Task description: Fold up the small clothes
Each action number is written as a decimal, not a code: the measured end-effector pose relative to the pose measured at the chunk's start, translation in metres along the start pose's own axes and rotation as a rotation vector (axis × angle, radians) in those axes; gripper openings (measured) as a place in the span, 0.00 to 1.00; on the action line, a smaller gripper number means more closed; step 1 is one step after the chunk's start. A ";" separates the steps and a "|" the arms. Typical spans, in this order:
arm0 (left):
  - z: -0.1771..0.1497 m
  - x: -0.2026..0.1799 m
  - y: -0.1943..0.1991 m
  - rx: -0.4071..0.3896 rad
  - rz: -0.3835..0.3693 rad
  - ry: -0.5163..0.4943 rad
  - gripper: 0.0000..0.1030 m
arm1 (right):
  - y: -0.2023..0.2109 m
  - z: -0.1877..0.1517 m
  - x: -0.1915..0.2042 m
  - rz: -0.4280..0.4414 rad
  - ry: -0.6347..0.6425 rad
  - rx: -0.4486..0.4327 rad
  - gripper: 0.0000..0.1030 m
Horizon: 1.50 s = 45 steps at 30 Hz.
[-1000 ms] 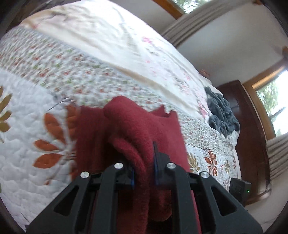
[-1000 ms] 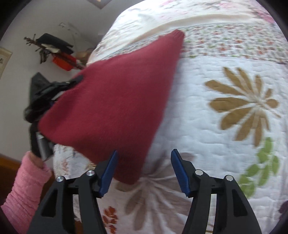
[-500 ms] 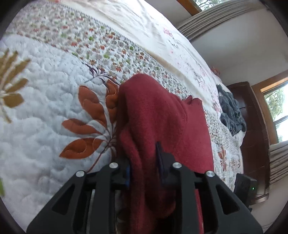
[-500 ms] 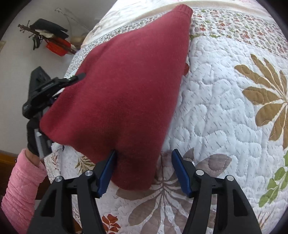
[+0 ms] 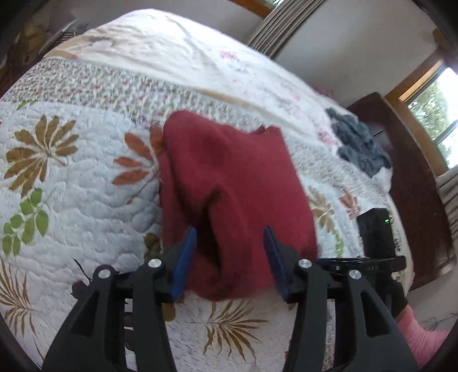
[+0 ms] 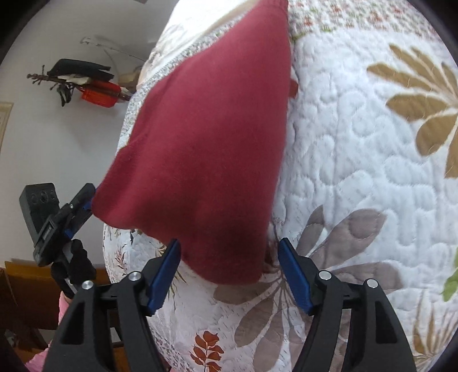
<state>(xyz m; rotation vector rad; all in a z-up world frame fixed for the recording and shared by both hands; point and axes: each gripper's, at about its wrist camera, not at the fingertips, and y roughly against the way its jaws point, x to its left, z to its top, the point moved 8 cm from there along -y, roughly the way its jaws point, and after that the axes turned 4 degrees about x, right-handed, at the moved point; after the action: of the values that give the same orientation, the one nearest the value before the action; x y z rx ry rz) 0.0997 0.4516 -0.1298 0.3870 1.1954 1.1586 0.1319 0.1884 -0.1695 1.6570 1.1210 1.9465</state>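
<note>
A folded red garment [image 5: 234, 183] lay near the bed's [image 5: 71, 177] front edge; the left gripper [image 5: 230, 259] and right gripper [image 6: 229, 271] gaped wide, empty.

We observe 1 dark red knit garment [image 5: 237, 183] lying folded on the floral quilt [image 5: 80, 183]. Its upper layer is doubled over, leaving an open fold along the near edge. The far corner [image 6: 279, 8] tapers to a ribbed hem.

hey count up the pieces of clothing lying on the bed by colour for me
Red: 1, the red garment between the left gripper fingers.
Dark grey: 1, the grey pile at the far side of the quilt; pieces within it cannot be told apart.
Total: 2
</note>
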 end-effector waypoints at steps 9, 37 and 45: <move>-0.009 0.026 -0.014 0.022 -0.124 0.165 0.06 | 0.007 0.007 0.004 0.048 -0.010 0.006 0.30; 0.081 0.057 -0.053 0.049 -0.069 0.233 0.40 | 0.030 0.043 0.020 -0.196 0.153 -0.094 0.48; 0.111 0.029 -0.052 -0.071 -0.040 0.108 0.08 | 0.013 0.045 0.021 -0.193 0.153 -0.090 0.48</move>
<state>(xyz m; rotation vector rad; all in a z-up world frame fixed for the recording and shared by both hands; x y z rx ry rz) 0.2188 0.4893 -0.1418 0.2480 1.2462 1.1965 0.1721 0.2105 -0.1452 1.3203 1.1819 1.9938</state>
